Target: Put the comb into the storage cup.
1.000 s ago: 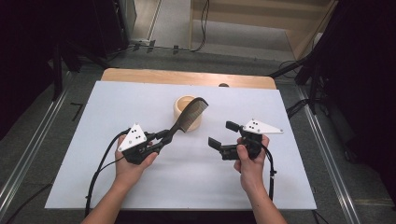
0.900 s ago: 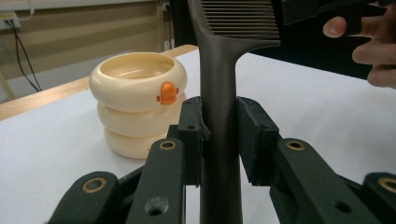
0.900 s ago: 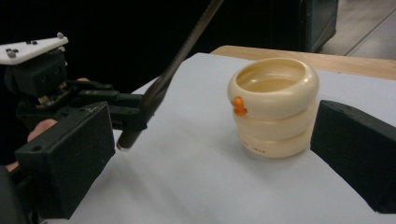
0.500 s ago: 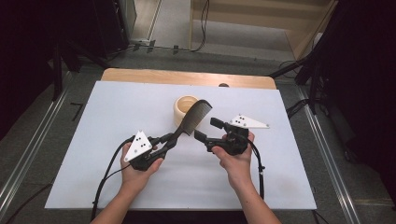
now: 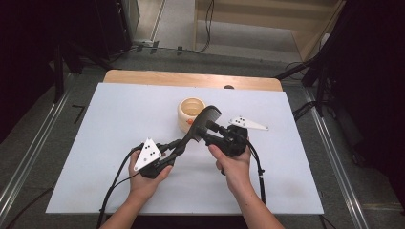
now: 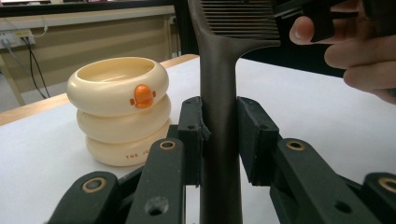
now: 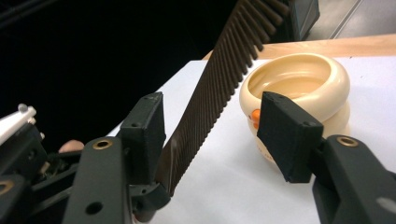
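A dark comb point(image 5: 200, 125) slants up to the right above the white table point(image 5: 119, 109). My left gripper point(image 5: 179, 145) is shut on its handle point(image 6: 219, 116), and its toothed head point(image 6: 240, 18) rises past the top of the left gripper view. My right gripper point(image 5: 208, 130) is open, one jaw on each side of the comb's teeth point(image 7: 219, 88), and neither pad presses them. Just behind the comb stands a cream ribbed cup point(image 5: 190, 113) with an orange duck badge point(image 6: 142, 96); it is empty point(image 7: 299, 84).
A wooden strip point(image 5: 191, 78) runs along the table's far edge. Dark floor, rails and cables point(image 5: 205, 28) surround the table. The person's right fingers point(image 6: 359, 56) show close to the comb head in the left gripper view.
My right gripper has moved left from apart to the comb's head, which its open jaws now straddle. My left gripper has shifted slightly right and nearer, still holding the comb's handle.
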Demonstrator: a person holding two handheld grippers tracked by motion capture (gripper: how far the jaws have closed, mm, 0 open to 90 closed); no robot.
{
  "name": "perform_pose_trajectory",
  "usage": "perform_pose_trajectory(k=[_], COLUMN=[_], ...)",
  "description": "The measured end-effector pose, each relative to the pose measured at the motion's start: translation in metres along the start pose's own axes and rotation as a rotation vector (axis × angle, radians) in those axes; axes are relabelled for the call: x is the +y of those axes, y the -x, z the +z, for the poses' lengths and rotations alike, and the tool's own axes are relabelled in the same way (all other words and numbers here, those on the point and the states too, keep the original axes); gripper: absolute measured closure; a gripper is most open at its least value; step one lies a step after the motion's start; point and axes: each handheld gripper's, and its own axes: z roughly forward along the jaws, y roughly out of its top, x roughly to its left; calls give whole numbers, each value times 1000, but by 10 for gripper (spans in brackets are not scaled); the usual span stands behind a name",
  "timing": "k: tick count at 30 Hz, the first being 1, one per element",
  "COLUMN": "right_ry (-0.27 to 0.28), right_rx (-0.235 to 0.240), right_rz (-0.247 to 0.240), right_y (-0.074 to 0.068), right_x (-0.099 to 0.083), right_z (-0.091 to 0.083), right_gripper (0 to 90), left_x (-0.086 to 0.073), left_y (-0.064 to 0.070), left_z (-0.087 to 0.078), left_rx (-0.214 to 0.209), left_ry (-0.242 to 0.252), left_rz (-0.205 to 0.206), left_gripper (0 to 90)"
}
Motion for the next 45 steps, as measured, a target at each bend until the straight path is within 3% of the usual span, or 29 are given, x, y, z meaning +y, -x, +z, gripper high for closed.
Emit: perform_pose_trajectory(k=[7, 11, 19, 25, 27, 28, 30, 31, 36, 39, 45], right_ry=[3, 2, 9, 8, 10, 8, 12, 19, 47, 62, 74], right_rx=[-6, 23, 26, 54, 98, 121, 89, 95, 95, 94, 101], right_rz=[27, 65, 83, 104, 140, 152, 115, 100, 72, 45, -18], right_y=[1, 4, 4, 5, 7, 7, 4, 4, 4, 4, 1], right_x=[-2, -2, -4, -5, -5, -5, -5, -4, -1, 0, 2], right_z=[4, 5, 7, 8, 7, 7, 6, 5, -1, -4, -6], right_gripper=[514, 559, 663, 784, 832, 843, 845, 846, 846, 845, 845], left_x=[-2, -2, -4, -5, -6, -6, -6, -6, -6, -7, -10], left_y=[4, 5, 8, 9, 8, 7, 7, 6, 0, -5, -10], left_z=[2, 2, 4, 6, 7, 7, 6, 6, 3, 0, -7], left_rx=[5, 13, 11, 16, 3, -7, -14, -21, -17, -14, -8], left_ry=[-1, 1, -6, -14, -22, -21, -17, -18, -34, -44, -47], left_rz=[10, 16, 28, 19, 4, 1, -12, -24, -87, -123, -141], left_gripper=[726, 726, 726, 724, 721, 707, 627, 583, 280, 146, 108])
